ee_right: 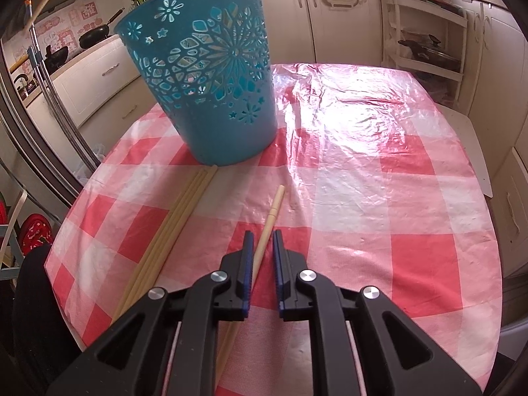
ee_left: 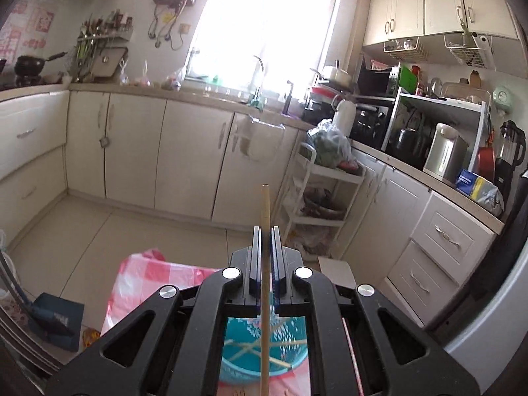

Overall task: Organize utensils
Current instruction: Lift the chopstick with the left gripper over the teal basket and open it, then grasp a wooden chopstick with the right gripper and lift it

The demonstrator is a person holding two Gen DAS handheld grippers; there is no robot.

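Checked tablecloth (ee_right: 363, 198) bears chopstick (ee_right: 269, 227) between right tool (ee_right: 263, 242) fingers.

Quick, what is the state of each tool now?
Left tool: closed on a chopstick above the blue basket.
Right tool: open around a chopstick on the table.

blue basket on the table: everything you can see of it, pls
The blue basket looks like thin plastic: a round, tapered tub, wider at the rim, its wall pierced with flower, star and mosaic cutouts. It stands upright on the red-and-white checked tablecloth. The tips of a bundle of pale chopsticks reach its base. Seen from above by the left wrist camera, it already holds several chopsticks lying crossed inside.
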